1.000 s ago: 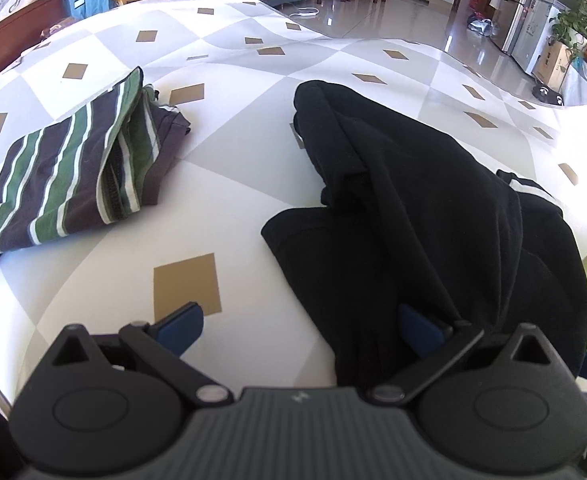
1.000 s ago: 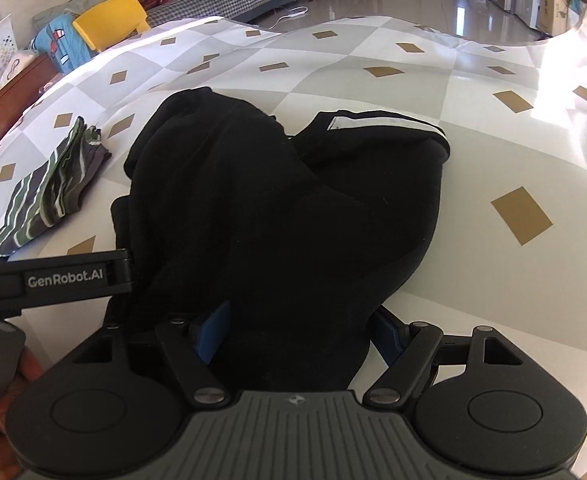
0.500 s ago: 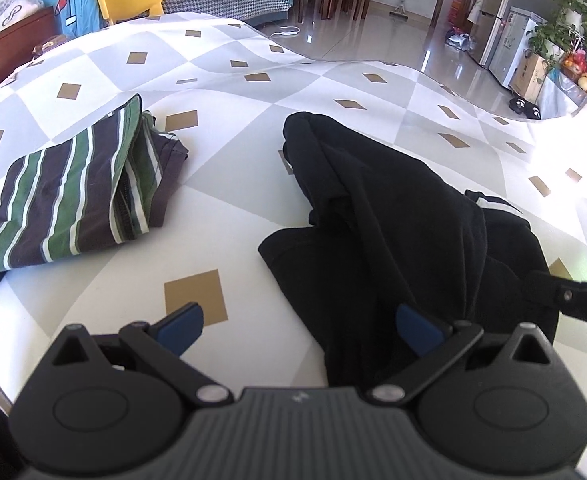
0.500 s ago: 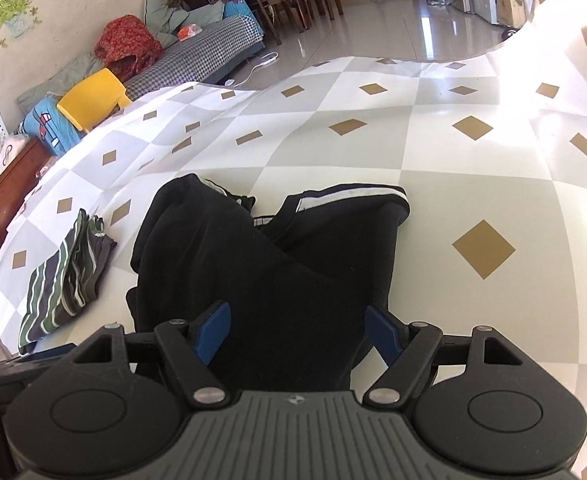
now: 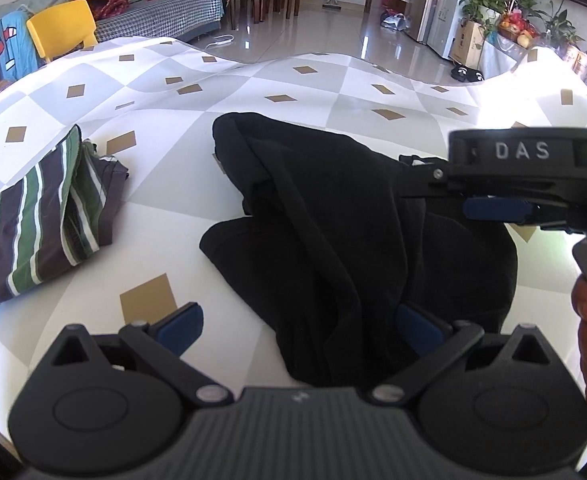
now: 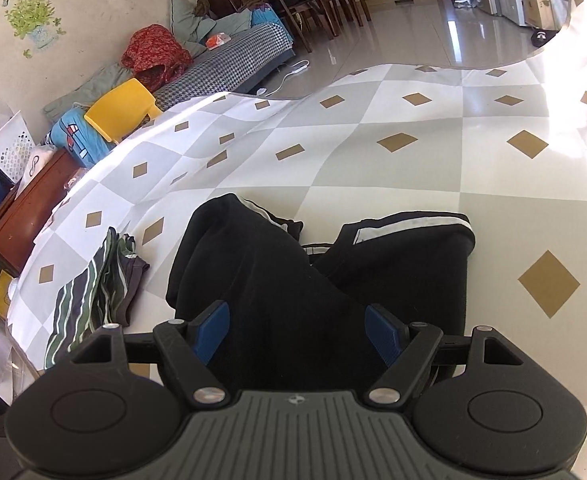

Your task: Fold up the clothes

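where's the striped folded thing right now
The green, dark and white striped folded garment lies on the checked white-and-grey tablecloth, at the left in both wrist views, apart from the crumpled black garment to its right.

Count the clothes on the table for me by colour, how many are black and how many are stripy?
Black clothes: 1, the black garment with white stripes, bunched up
Stripy clothes: 1, the green striped garment, folded
Total: 2 on the checked tablecloth
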A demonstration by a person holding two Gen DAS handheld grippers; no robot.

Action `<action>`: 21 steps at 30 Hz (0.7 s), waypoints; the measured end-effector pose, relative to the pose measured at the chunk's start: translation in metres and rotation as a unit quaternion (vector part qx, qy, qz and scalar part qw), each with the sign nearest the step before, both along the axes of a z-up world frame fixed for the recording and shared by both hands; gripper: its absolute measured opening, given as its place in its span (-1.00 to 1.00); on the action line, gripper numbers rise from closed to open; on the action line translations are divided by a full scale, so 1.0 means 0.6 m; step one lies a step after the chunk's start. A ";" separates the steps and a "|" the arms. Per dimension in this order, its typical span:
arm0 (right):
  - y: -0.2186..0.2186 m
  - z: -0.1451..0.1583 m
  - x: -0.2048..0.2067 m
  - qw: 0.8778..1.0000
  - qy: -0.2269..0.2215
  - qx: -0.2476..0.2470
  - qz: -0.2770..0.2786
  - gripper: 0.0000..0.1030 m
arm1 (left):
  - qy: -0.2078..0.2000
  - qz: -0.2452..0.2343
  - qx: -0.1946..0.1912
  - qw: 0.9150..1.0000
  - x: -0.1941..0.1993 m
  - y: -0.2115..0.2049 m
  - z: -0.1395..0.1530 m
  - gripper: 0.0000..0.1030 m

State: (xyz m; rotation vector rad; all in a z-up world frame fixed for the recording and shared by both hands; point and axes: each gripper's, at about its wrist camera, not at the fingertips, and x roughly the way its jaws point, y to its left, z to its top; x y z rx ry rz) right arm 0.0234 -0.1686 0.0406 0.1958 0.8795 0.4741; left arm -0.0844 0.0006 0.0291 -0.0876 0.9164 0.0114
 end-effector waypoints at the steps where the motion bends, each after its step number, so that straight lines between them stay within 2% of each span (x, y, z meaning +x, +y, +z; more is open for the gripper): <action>1: 0.005 -0.004 0.004 1.000 0.003 -0.002 0.003 0.46 | 0.006 -0.002 0.000 1.000 0.001 -0.001 -0.005 1.00; 10: 0.060 -0.041 0.019 0.998 0.030 -0.026 0.056 0.49 | 0.047 0.016 -0.006 0.999 0.015 0.012 -0.042 1.00; 17: 0.085 -0.057 0.010 0.995 0.015 -0.066 0.071 0.56 | 0.053 0.014 -0.001 0.998 0.016 0.011 -0.051 1.00; 19: 0.087 -0.058 0.007 0.995 0.010 -0.072 0.071 0.52 | 0.052 0.014 0.001 0.999 0.016 0.010 -0.052 1.00; 21: 0.087 -0.058 0.005 0.995 0.006 -0.075 0.067 0.38 | 0.051 0.014 0.002 0.999 0.016 0.010 -0.053 1.00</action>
